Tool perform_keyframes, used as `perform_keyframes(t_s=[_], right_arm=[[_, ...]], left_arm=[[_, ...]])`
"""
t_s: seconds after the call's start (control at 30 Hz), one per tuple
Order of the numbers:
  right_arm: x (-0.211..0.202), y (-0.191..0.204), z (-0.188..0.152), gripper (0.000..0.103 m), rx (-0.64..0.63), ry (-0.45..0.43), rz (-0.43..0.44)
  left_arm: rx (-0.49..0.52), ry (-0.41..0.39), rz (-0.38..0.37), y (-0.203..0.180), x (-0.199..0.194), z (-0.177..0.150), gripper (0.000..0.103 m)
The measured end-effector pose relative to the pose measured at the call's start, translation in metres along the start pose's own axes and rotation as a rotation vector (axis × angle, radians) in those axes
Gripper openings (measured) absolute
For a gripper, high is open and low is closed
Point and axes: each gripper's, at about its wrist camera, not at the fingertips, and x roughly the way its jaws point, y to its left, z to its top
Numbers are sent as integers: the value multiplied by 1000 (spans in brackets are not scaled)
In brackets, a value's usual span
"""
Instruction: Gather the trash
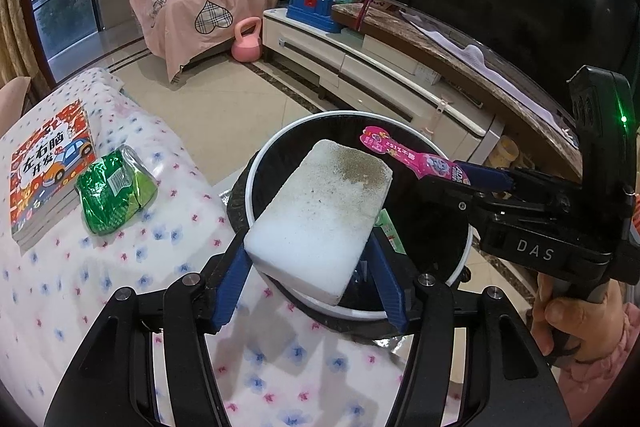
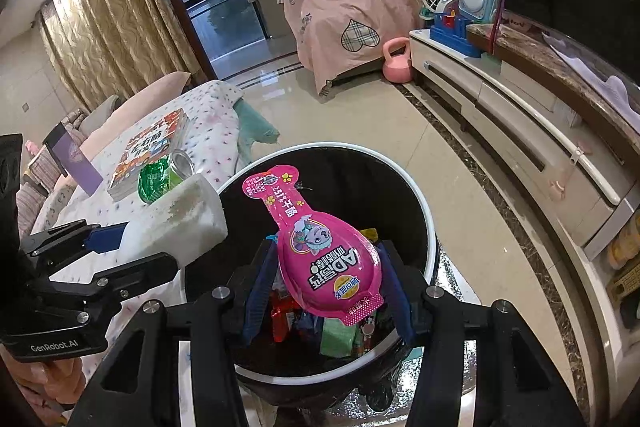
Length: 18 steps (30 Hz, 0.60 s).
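Over the bin [image 1: 256, 163], tilted-down left gripper [image 1: 308, 267] clamps a sponge [image 1: 320, 211], right gripper [image 2: 328, 291] a pink packet [image 2: 320, 251].

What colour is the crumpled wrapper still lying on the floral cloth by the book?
Shiny green crumpled foil wrapper, clearest in the left wrist view.

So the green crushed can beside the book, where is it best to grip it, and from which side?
Grip the green can across its flattened middle, coming from above. It lies on its side on the flowered cloth, silver end away from the camera; the book blocks its left side.
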Motion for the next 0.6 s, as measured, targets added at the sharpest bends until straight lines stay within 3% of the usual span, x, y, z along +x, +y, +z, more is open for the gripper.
perform_keyframes(t_s=[0.27, 0.6], right_arm=[[3, -4, 3, 54, 16, 11, 19], [-24, 4, -6, 64, 43, -59, 31]], left_arm=[[-17, 16, -3, 3, 2, 3, 69], [-93, -54, 6, 20, -32, -23, 74]])
